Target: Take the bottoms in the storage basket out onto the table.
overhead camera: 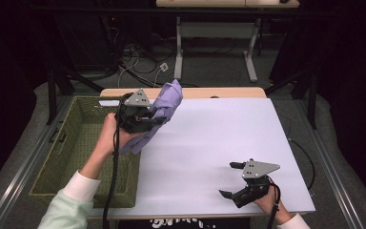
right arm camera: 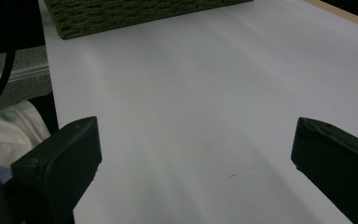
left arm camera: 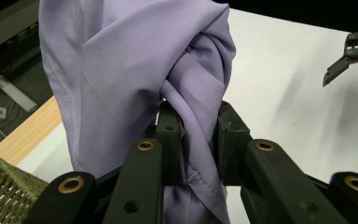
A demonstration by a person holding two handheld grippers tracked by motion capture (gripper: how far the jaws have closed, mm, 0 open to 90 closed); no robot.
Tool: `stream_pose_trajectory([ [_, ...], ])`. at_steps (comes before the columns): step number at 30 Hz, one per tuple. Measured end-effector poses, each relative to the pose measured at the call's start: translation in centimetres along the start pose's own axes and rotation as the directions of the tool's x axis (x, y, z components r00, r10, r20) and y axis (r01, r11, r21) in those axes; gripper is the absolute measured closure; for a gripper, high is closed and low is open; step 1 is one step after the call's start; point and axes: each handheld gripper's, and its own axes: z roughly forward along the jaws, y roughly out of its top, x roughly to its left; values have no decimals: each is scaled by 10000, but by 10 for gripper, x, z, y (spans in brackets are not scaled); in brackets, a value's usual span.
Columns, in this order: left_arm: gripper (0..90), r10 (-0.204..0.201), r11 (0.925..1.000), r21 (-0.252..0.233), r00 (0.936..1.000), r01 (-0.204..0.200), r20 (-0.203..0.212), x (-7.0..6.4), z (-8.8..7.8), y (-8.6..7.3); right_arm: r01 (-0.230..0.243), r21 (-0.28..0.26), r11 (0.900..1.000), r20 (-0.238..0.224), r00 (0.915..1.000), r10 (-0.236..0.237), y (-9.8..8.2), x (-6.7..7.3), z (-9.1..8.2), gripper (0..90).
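A lilac cloth [overhead camera: 164, 107] hangs bunched in my left gripper [overhead camera: 156, 119], lifted above the table's left edge beside the basket. In the left gripper view the jaws pinch a twisted fold of the cloth [left arm camera: 135, 70], and my left gripper [left arm camera: 197, 135] is shut on it. My right gripper [overhead camera: 229, 179] rests low near the table's front right corner, jaws wide apart with nothing between them. In the right gripper view my right gripper [right arm camera: 193, 156] faces bare white tabletop.
A green woven basket [overhead camera: 78, 143] stands against the white table's [overhead camera: 219, 129] left side; its rim also shows as the basket [right arm camera: 135, 14] far ahead of the right jaws. A wooden edge [overhead camera: 219, 91] runs along the table's back. Cables lie on the floor behind.
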Motion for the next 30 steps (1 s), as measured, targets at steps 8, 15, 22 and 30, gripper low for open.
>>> stream_pose_trajectory([
  [8,751,134,9999,-81,9999,-133,60,-4,6,5,-17,-10,10000,28,10000,17,0,0,0,13],
  [15,751,191,9998,-97,9997,-189,164,-5,12,8,2,-10,10000,39,10000,-2,0,0,-1,13],
  [22,751,233,9997,-111,9994,-230,240,-7,18,10,7,-11,10000,42,10000,-7,0,0,-1,13],
  [30,751,304,9994,-174,9987,-297,413,-10,25,14,9,-18,10000,41,10000,-9,0,0,-1,13],
])
